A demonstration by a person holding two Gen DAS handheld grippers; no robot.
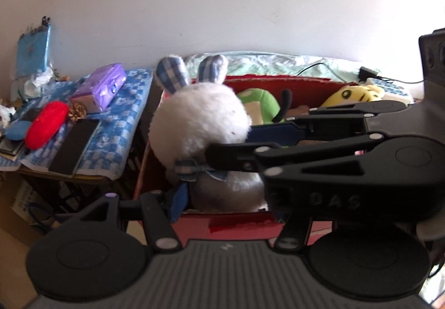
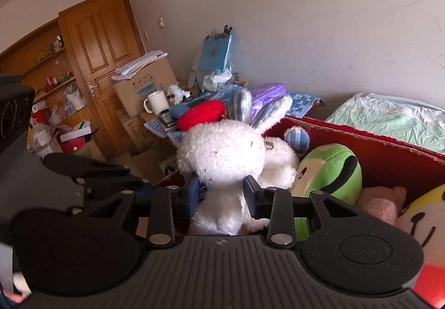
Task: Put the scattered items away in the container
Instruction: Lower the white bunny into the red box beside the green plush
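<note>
The right tool [image 2: 222, 192] is clamped on the white plush rabbit [image 2: 225, 153] at its neck, holding it upright over the left end of the red box [image 2: 389, 159]. The left tool [image 1: 217, 197] stands apart beside the rabbit's body. Inside the box, right of the rabbit, lie a green plush [image 2: 331, 170] and a yellow plush [image 1: 353, 95].

White rabbit plush [image 2: 222, 153] between right gripper [image 2: 222, 192] fingers

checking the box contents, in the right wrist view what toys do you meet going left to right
white bunny held by the right gripper → green plush → pink plush → yellow plush, all in the red box
</note>
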